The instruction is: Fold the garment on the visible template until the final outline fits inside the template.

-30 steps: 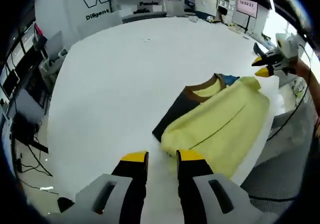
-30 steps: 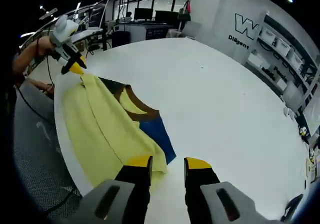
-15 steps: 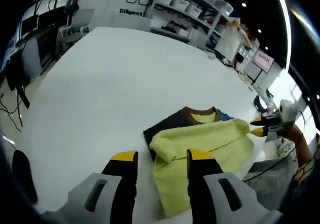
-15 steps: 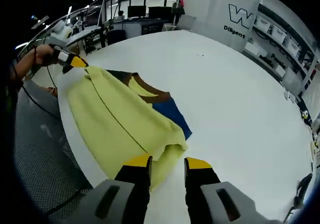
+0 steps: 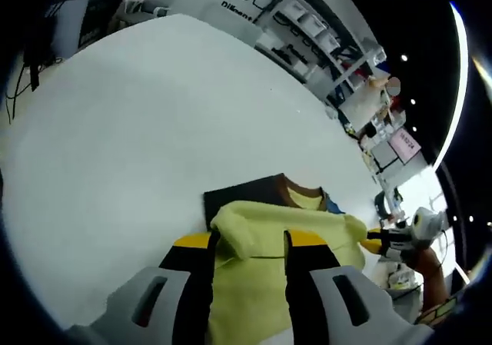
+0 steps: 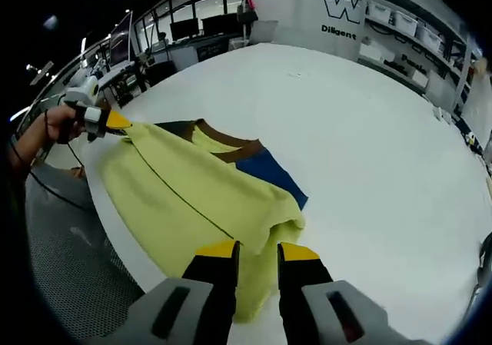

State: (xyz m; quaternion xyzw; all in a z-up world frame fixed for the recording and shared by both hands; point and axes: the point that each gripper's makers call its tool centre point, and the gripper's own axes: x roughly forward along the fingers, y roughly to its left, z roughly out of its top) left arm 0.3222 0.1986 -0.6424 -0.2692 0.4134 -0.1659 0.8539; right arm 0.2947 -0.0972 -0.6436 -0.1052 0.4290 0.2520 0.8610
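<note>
so we're mid-fold: the yellow garment (image 6: 196, 199) lies near the edge of the white table (image 6: 369, 122), over a dark blue template (image 6: 275, 177) that peeks out beside the brown collar (image 6: 223, 141). in the right gripper view, the right gripper (image 6: 256, 250) has its jaws drawn close on the bunched hem, though we can't tell for sure that cloth is pinched between them. the left gripper (image 6: 117, 120) sits at the far corner of the garment, tips touching the cloth, a hand (image 6: 46, 126) behind it; whether it grips is too small to read. in the left gripper view its jaws rise on either side of a rolled fold. we judge the next move is carrying the lifted edge across toward the collar, laying it flat inside the template outline. part of the cloth hangs over the table edge, so it could slide off. shelves (image 6: 419, 30) and desks stand well apart.
</note>
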